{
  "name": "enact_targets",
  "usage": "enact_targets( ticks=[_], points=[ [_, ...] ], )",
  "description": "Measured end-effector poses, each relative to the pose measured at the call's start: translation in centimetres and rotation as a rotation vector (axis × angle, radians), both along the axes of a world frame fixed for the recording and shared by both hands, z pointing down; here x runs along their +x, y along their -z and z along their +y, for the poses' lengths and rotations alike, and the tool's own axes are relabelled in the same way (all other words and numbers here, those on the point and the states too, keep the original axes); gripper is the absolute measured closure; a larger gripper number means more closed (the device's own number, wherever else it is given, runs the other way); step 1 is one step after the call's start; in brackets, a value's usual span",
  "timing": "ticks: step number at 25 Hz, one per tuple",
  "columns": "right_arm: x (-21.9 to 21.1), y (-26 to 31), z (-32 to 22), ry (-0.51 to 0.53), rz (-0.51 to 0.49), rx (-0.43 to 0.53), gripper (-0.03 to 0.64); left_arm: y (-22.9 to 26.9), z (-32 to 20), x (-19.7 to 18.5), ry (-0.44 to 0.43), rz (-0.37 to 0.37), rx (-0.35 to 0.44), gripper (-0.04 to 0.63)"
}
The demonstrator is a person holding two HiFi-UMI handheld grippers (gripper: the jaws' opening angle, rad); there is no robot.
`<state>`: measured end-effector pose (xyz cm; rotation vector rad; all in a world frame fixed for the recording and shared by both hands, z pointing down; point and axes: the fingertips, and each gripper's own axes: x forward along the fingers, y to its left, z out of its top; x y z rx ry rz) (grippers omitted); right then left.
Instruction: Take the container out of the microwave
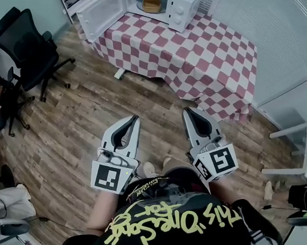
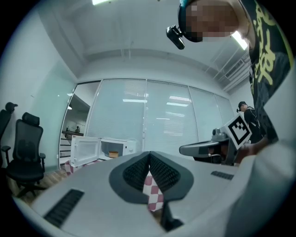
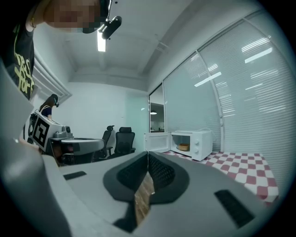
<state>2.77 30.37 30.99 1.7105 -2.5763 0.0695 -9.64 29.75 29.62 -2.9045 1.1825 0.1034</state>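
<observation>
A: Where is the thing we're after?

B: The tan, round container sits inside the white microwave oven. Its door hangs wide open to the left, so the cavity is free to reach into. The oven stands at the far end of the table draped in a red-and-white checked cloth.

A: And the two grippers?

B: Both are well apart from it, held level over the brown wood-plank floor, just in front of the person's body. The left gripper has its jaws pressed together with nothing between them. The right gripper is the same, closed and empty.

A: Why hold them that way?

B: I'd call it a ready carry: side by side, aimed toward the table, with nothing to grasp yet. The task has hardly begun. The person likely needs to step closer and part the jaws before taking the container.

A: Anything in the way?

B: The black office chairs stand off to the left, clear of the route.
</observation>
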Motion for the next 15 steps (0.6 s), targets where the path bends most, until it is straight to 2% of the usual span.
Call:
enact_targets(
  ticks=[3, 6, 10, 15],
  points=[
    [0.1, -0.4, 0.3, -0.015, -0.006, -0.008, 0.607, -1.1, -0.2, -0.6, 0.009, -0.010, -0.027, 0.588],
    [0.4, -1.0, 0.7, -0.028, -0.008, -0.022, 0.607, -1.7, -0.3, -0.8, 0.018, 0.012, -0.061, 0.588],
    [0.7, -1.6, 0.2, -0.030, 0.003, -0.039, 0.607, -2.8, -0.5, -1.1, 0.008, -0.049, -0.054, 0.588],
    [0.8, -1.2, -1.2, -0.018, 0.005, -0.024, 0.607, -2.9, -1.1, -1.5, 0.029, -0.053, -0.056, 0.588]
  ],
)
